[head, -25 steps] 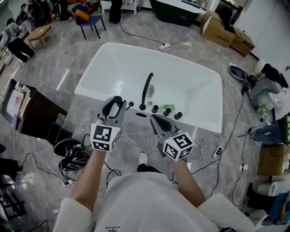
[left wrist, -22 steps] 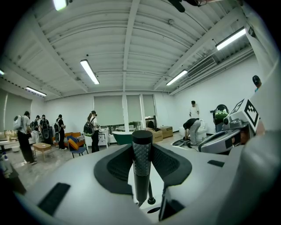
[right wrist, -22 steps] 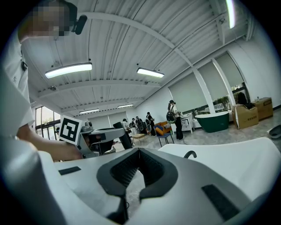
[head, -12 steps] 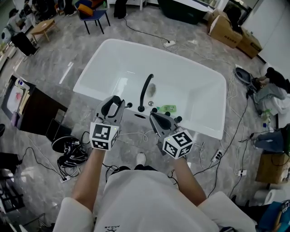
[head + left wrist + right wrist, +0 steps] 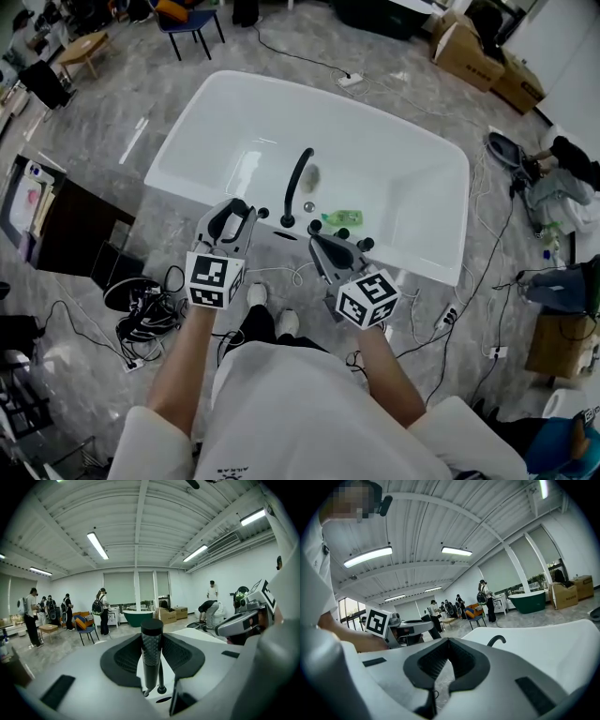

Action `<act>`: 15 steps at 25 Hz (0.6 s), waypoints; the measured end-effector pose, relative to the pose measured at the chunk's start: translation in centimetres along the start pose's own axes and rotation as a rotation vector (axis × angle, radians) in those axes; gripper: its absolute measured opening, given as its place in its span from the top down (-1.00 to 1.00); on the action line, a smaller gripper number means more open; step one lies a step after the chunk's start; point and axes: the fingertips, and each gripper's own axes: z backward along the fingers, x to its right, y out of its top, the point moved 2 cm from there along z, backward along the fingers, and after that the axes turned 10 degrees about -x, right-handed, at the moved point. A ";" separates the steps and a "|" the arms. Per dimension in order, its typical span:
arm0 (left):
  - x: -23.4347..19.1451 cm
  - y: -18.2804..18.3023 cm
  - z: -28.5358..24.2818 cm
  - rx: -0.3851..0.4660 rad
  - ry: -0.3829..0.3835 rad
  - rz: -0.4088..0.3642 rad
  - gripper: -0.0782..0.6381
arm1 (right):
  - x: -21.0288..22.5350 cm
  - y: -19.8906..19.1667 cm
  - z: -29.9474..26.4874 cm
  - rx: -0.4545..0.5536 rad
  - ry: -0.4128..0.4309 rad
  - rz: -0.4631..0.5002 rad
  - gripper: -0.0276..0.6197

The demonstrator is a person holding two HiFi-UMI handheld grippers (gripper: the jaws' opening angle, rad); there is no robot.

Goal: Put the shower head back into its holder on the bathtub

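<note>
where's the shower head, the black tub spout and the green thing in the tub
shower head (image 5: 151, 656): left gripper view, on its textured black handle between the jaws
black spout (image 5: 296, 187): head view, middle of its curved neck
green thing (image 5: 343, 217): head view, its centre

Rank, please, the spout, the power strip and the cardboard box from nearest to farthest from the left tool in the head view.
1. The spout, on the tub rim just beyond the left tool.
2. The power strip, on the floor behind the tub.
3. The cardboard box, upper right, farthest.
</note>
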 end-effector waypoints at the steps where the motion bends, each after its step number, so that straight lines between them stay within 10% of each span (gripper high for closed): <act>1: -0.1 -0.3 -0.3 -0.008 -0.002 0.002 0.39 | -0.1 -0.3 -0.2 -0.008 0.004 -0.005 0.87; 15: -1.8 -4.4 -5.5 -0.111 -0.074 0.007 0.39 | 0.6 -2.8 -3.8 -0.072 -0.021 -0.047 0.87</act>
